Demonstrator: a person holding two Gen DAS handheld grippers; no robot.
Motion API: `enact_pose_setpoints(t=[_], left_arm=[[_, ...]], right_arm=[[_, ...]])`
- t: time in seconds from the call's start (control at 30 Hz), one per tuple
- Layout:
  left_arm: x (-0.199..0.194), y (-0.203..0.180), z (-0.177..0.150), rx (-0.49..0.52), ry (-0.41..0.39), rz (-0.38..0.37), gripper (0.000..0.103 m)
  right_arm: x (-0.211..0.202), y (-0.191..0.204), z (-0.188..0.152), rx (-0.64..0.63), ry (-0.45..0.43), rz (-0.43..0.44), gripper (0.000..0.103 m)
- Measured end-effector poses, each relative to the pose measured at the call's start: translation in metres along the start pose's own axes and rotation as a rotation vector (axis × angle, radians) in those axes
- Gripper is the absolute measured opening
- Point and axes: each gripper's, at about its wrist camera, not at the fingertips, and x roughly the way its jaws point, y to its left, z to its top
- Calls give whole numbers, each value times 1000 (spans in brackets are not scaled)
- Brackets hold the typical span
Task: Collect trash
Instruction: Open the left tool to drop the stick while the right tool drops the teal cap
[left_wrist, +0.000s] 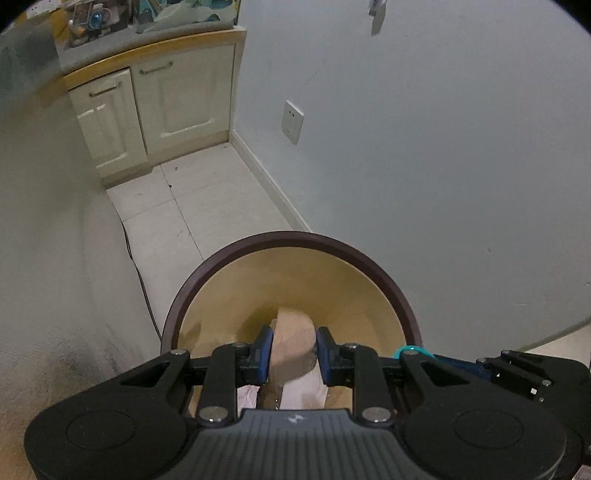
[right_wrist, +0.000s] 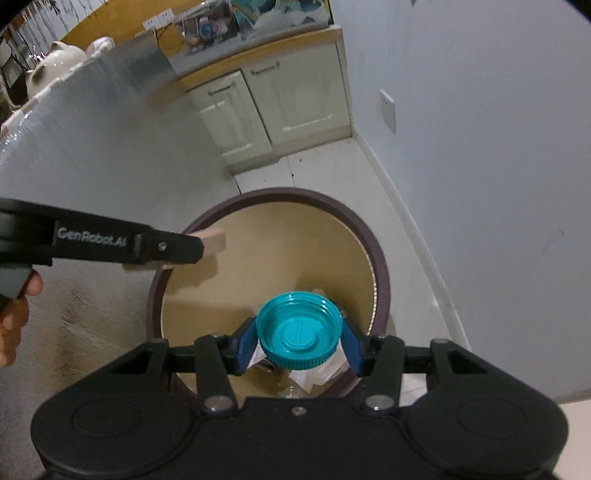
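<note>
Both grippers are hovering over the round bin. The left gripper is pinching a tan block; the right gripper is clamping a teal lid. Only the right view is showing the person's hand.

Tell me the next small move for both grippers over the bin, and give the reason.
Probably open both grippers and let go. The left gripper holds a tan block and the right gripper holds a teal lid, both already above the open mouth of the trash bin, which has white scraps inside. Nothing seems to block the drop.
</note>
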Motion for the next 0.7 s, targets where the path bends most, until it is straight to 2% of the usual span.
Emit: enact_pose_setpoints(t=[0.3, 0.53, 0.7], left_arm=[[16, 2, 5, 10, -14, -15, 26], [21, 3, 5, -2, 6, 20, 28], [28, 7, 3, -27, 57, 58, 49]], right_arm=[[32, 4, 6, -7, 48, 5, 50], [49, 2, 5, -7, 82, -1, 50], [58, 4, 8, -20, 100, -11, 50]])
